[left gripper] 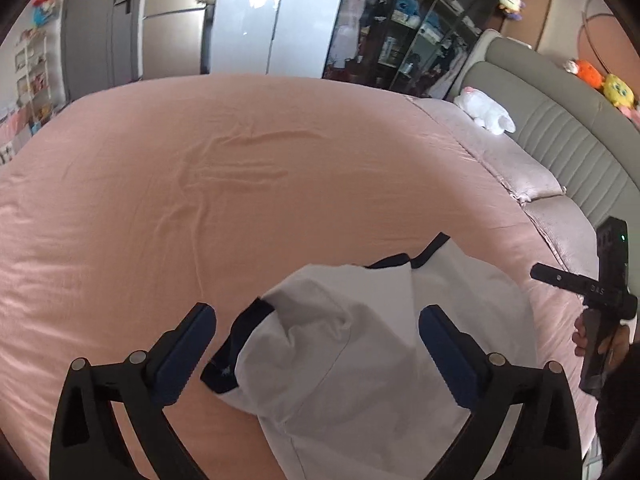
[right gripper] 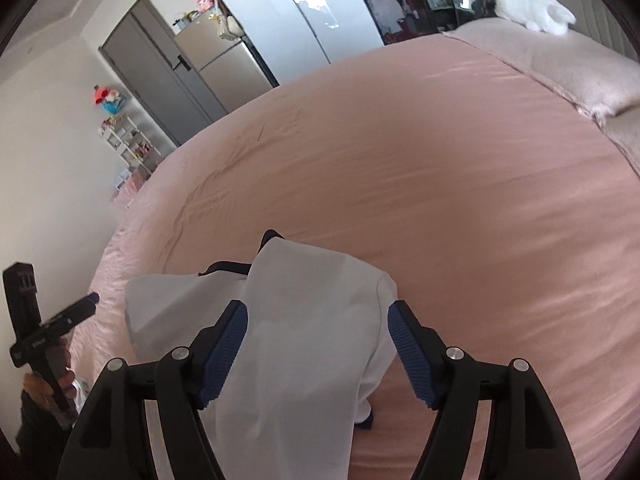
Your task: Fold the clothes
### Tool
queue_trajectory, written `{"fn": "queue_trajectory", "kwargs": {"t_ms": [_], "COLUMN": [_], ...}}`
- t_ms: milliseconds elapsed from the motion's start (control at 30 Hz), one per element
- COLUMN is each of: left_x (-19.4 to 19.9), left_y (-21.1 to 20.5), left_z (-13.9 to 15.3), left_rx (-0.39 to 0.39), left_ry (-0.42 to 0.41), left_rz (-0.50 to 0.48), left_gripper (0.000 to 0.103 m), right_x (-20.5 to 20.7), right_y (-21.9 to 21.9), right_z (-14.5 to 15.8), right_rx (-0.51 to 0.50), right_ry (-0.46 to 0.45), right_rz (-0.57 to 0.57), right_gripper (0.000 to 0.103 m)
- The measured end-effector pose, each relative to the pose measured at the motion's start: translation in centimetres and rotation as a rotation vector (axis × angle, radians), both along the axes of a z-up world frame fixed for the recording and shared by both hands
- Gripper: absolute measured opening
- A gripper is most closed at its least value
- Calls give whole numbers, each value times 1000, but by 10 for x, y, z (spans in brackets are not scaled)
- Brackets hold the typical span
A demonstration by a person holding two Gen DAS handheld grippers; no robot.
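In the left wrist view, the left hand-held gripper (left gripper: 318,334) fills the bottom of the frame with its jaws spread wide, blue pads (left gripper: 188,354) well apart and pressing on nothing. Between and beyond them lies the white garment (left gripper: 360,356) with dark navy trim, crumpled in the lower centre of the frame on the pink bed sheet (left gripper: 200,184). The cloth sits in the gap between the jaws; whether it brushes the right-hand pad cannot be told. At the right edge, a hand (left gripper: 600,340) grips the handle of the right hand-held gripper (left gripper: 560,278), seen side-on. A grey padded headboard (left gripper: 560,128) curves along the upper right, with a white plush toy (left gripper: 486,112) in front of it and pale pillows (left gripper: 520,172) below.

In the right wrist view, the right hand-held gripper (right gripper: 318,344) occupies the bottom of the frame, its jaws parted and released. The white garment (right gripper: 296,340) drapes down between them in the lower centre, its left side running behind the left pad (right gripper: 224,354), while the right pad stands clear of the cloth. The rest of the garment lies on the pink bed sheet (right gripper: 440,184). At the lower left edge, a hand (right gripper: 52,376) holds the left hand-held gripper (right gripper: 74,312). A grey door (right gripper: 160,84) stands in the upper left.
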State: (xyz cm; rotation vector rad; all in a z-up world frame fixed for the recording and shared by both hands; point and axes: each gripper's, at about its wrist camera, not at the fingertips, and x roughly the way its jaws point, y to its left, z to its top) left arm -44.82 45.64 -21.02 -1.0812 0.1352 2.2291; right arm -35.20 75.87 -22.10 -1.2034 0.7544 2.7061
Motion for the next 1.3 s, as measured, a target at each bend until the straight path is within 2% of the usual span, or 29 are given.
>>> {"fn": "queue_trajectory", "kwargs": {"t_ms": [67, 167, 267, 467, 633, 700, 800, 933, 1000, 1067, 1100, 1133, 1200, 1300], "left_x": [-10, -26, -34, -54, -53, -50, -46, -36, -34, -33, -34, -33, -34, -26], "left_y": [16, 39, 54, 59, 54, 47, 37, 32, 30, 28, 27, 26, 21, 12], "left_z": [1, -6, -16, -53, -87, -95, -97, -94, -92, -90, -89, -87, -80, -71], "left_rx": [-33, -65, -110, -22, -40, 1, 69, 96, 115, 133, 140, 145, 174, 257], "left_ry": [-7, -69, -83, -257, -353, -382, -376, -339, -336, -335, -337, -336, -330, -327], "left_rz": [-60, -166, -186, -126, -91, -73, -35, -5, 16, 32, 32, 31, 31, 36], "left_gripper": [103, 103, 103, 103, 103, 103, 103, 100, 87, 77, 72, 69, 45, 25], "right_x": [-17, -37, -61, -99, -102, -98, -92, -89, -87, -85, -86, -86, -82, -77], "right_y": [1, 5, 4, -19, -31, -31, -29, -27, -25, -25, -26, -28, -30, -32], "right_z": [3, 4, -3, -42, -68, -68, -69, -69, -68, -69, -70, -72, -71, -67], "right_rx": [41, 41, 63, 58, 93, 82, 66, 84, 67, 40, 29, 19, 18, -10], "right_ry": [-4, 9, -24, -122, -172, -148, -130, -149, -144, -139, -139, -139, -133, -112], "right_rz": [38, 96, 122, 192, 180, 157, 154, 98, 67, 51, 47, 42, 36, 16], "right_gripper": [73, 73, 73, 73, 73, 73, 72, 50, 39, 15, 9, 7, 4, 2]}}
